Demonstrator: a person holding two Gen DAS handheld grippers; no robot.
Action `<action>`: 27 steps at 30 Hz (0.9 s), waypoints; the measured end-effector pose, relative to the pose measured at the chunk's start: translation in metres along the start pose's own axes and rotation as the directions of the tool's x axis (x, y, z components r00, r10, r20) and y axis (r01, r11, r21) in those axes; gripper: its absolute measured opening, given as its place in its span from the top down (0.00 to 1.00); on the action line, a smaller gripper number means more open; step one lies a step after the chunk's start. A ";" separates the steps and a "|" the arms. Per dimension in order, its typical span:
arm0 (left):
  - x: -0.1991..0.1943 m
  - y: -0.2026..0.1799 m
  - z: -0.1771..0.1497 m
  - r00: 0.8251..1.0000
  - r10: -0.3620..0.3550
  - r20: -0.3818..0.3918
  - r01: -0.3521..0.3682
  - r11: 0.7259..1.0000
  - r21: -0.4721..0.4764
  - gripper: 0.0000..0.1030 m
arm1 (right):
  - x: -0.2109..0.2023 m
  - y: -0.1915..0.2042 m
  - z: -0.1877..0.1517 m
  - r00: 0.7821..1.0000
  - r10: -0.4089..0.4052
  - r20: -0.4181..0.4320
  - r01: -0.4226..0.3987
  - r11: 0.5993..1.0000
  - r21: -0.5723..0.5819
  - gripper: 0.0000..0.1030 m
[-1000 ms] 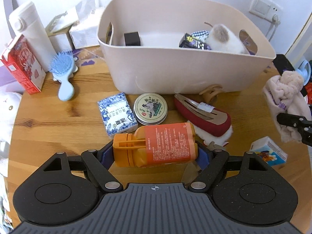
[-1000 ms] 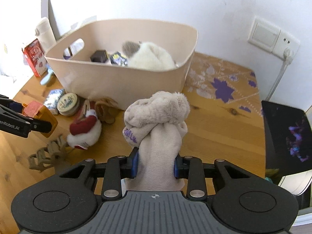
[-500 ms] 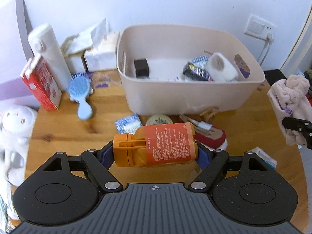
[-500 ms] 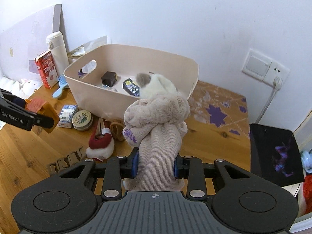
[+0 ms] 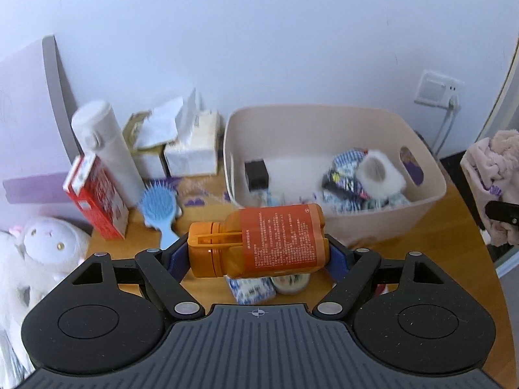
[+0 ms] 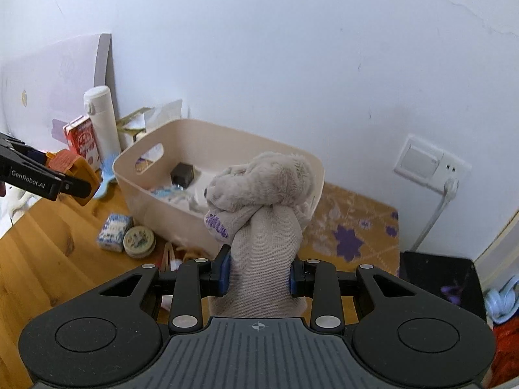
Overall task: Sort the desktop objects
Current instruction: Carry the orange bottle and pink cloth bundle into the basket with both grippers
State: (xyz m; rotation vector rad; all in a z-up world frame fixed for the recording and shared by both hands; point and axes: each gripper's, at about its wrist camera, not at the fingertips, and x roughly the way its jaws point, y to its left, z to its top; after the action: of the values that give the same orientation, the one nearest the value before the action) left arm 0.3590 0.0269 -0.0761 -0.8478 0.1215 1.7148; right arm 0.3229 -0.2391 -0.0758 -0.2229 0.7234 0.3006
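My left gripper [image 5: 258, 256] is shut on an orange bottle [image 5: 259, 241], held sideways in the air in front of the beige bin [image 5: 382, 220]. In the right wrist view that bottle [image 6: 76, 165] shows at the far left. My right gripper [image 6: 259, 274] is shut on a rolled beige fuzzy sock [image 6: 262, 194], lifted above the table near the bin [image 6: 155, 204]. The same sock [image 5: 493, 175] appears at the right edge of the left wrist view. Inside the bin lie a black cube [image 5: 256, 173], snack packets [image 5: 347, 178] and a white fluffy item [image 5: 381, 175].
On the wooden table [image 6: 39, 259] below lie a blue-white packet [image 6: 114, 231], a round tin [image 6: 140, 241] and a hair clip. A blue hairbrush [image 5: 159, 209], red carton [image 5: 97, 194], white flask [image 5: 103, 149], tissue boxes [image 5: 191, 149] and a white plush toy [image 5: 48, 243] stand left of the bin.
Both grippers have risen with their loads and tilted up; the table and bin look smaller and lower, and more wall shows. The grips have not changed.
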 end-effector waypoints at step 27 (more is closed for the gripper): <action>0.065 -0.014 0.072 0.997 0.062 0.050 -0.062 0.998 0.005 0.21 | 0.054 -0.014 0.056 0.999 0.003 0.054 0.000 0.999 -0.050 0.70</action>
State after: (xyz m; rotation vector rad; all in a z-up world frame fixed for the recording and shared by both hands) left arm 0.3323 0.1194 -0.0566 -0.8038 0.1207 1.7913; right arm 0.4007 -0.2246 -0.0700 -0.2610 0.6632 0.3250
